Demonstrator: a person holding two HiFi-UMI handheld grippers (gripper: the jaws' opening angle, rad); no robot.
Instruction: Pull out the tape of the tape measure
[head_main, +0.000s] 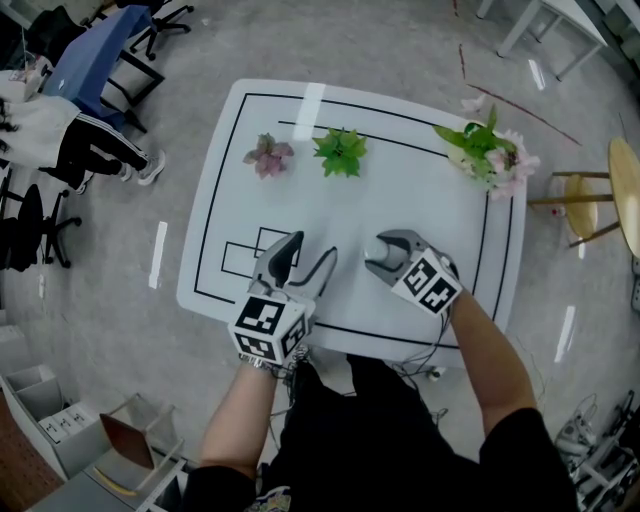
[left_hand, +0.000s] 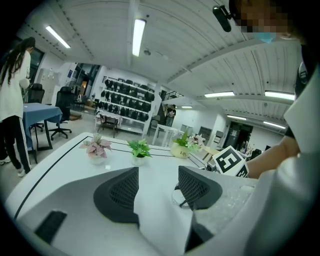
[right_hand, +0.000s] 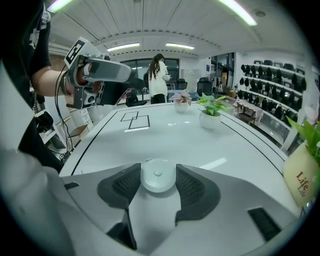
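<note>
The tape measure (right_hand: 158, 175) is a small round white disc lying flat on the white table (head_main: 400, 200). My right gripper (right_hand: 158, 184) reaches down over it, with a dark pad against each side of the disc. From the head view, the tape measure (head_main: 381, 262) shows between the right gripper's (head_main: 384, 257) fingers near the table's front. No tape is out of the case. To its left, my left gripper (head_main: 310, 262) hovers low over the table. Its jaws stand apart with only bare tabletop between them, as the left gripper view shows (left_hand: 157, 187).
Three potted plants stand along the far side: a pink one (head_main: 268, 155), a green one (head_main: 341, 152) and a flowering one (head_main: 490, 150). Black outlines (head_main: 250, 255) mark the tabletop near the left gripper. A wooden stool (head_main: 590, 195) stands at the right, and a person (head_main: 70, 140) at the left.
</note>
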